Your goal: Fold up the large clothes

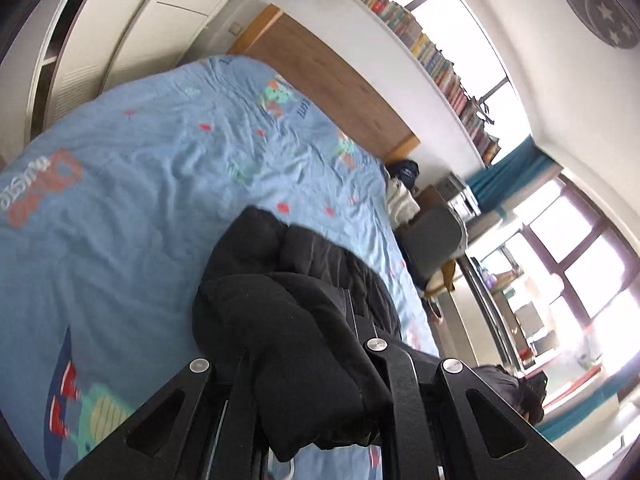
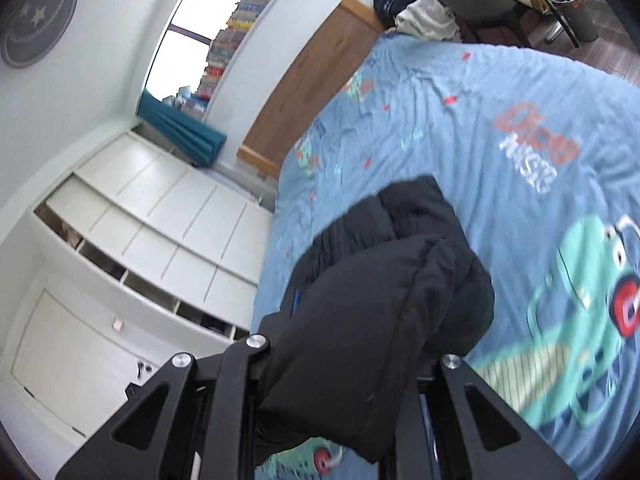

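A black padded jacket (image 1: 304,312) hangs bunched over the blue patterned bedspread (image 1: 140,200). My left gripper (image 1: 320,364) is shut on a thick fold of it; the fabric bulges over and hides the fingertips. In the right wrist view the same black jacket (image 2: 384,280) is clamped by my right gripper (image 2: 340,364), shut on another puffy fold, with the tips buried in cloth. Both grippers hold the jacket lifted above the bedspread (image 2: 500,140), and its far part droops toward the sheet.
A wooden headboard (image 1: 332,76) runs along the bed's far side under a shelf of books (image 1: 440,60). White wardrobe doors (image 2: 132,240) stand at one side. A grey chair (image 1: 436,248) and a pile of clothes (image 2: 420,12) sit by the bed's other end.
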